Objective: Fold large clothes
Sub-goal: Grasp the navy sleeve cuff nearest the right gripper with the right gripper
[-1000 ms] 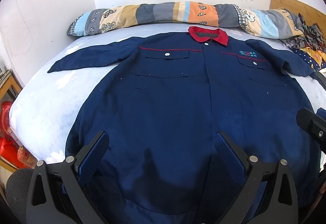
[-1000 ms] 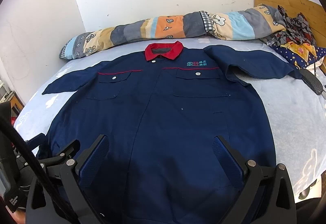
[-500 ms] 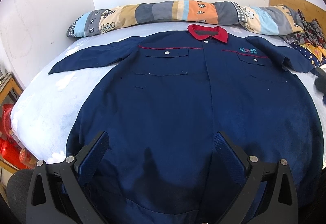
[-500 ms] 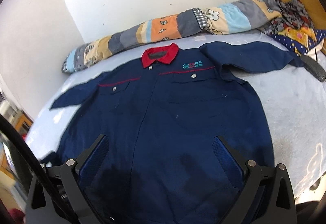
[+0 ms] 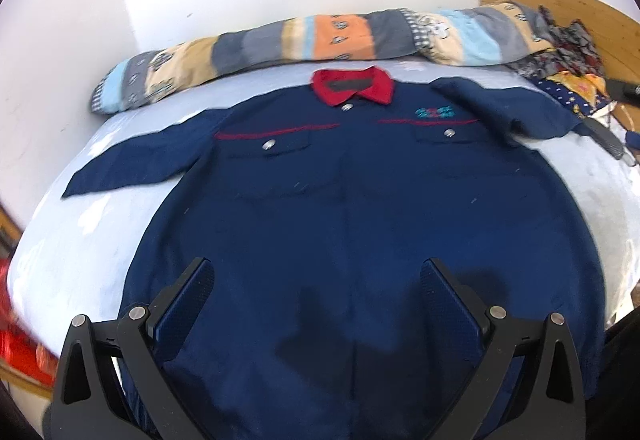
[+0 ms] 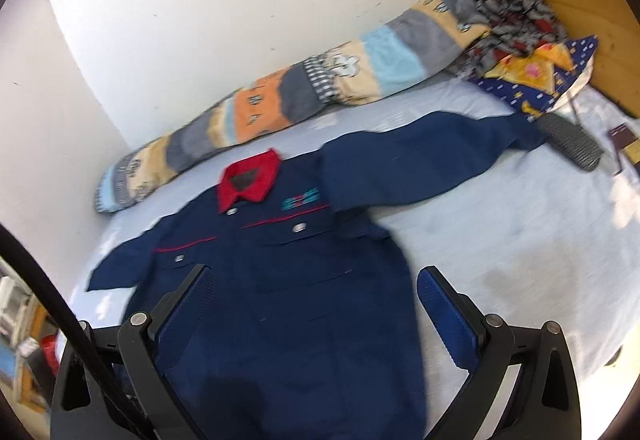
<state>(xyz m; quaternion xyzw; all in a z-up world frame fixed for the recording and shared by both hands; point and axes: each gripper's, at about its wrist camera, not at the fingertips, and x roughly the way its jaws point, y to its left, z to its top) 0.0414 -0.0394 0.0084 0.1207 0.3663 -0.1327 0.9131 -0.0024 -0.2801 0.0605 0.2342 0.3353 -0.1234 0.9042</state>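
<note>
Navy jacket [image 6: 288, 304] flat on bed [image 6: 520, 240]; hand-held gripper [image 6: 314, 314] open above.

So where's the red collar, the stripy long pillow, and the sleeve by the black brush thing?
red collar [image 5: 352, 90], left wrist view, its middle.
stripy long pillow [image 5: 340, 38], left wrist view, orange patch.
sleeve [image 6: 432, 164], right wrist view, mid-sleeve.
</note>
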